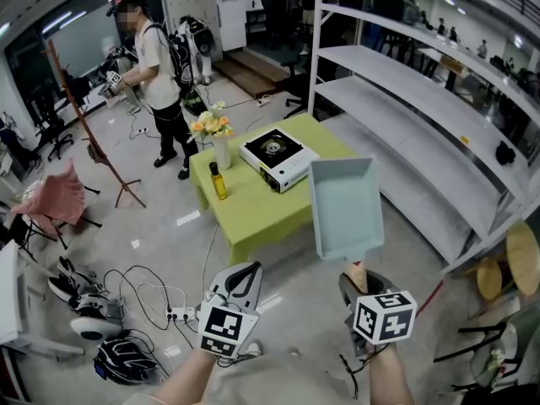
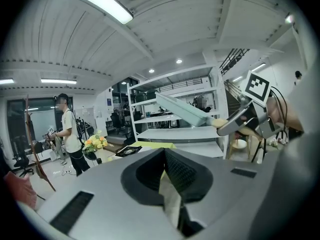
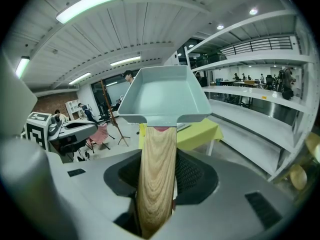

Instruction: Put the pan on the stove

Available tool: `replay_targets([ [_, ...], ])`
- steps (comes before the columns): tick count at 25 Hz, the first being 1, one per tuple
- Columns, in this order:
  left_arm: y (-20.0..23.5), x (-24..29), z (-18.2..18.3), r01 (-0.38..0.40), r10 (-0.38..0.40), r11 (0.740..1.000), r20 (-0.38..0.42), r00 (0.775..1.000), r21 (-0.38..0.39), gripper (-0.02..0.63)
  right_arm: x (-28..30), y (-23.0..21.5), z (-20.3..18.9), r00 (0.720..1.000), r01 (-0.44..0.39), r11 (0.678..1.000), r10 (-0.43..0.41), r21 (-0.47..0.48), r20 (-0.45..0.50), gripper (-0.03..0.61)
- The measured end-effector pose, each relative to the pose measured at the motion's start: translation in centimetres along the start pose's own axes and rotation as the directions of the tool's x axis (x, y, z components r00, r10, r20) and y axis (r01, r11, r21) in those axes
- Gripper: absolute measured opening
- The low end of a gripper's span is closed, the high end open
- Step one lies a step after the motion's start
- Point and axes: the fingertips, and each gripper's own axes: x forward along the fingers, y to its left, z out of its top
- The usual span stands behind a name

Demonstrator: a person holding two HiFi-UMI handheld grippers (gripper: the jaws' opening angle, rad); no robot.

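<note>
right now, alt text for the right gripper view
The right hand-held gripper clamps the wooden handle of a pale grey square pan, held up ahead. Beyond are a green table, white shelving at right, and the left hand-held gripper at left.

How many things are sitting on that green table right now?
3: a vase of flowers at the far left corner, a yellow bottle just in front of it, a portable stove to their right. The pan hides the table's right edge.
</note>
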Motion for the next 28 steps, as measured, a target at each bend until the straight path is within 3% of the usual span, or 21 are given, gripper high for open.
replay_targets([
  [12, -3.4, 1.0, -0.5, -0.041, 0.04, 0.999, -0.018, 0.999, -0.024, 0.006, -1.4, -4.0, -2.2, 1.0, -0.017, 0.999, 0.016, -0.047, -0.018, 0.155],
  [28, -0.7, 5.5, -0.6, -0.065, 0.065, 0.998, 0.005, 0.998, -0.01, 0.006, 3.3, -6.0, -0.5, 1.0, -0.018, 0.996, 0.016, -0.086, -0.022, 0.155],
])
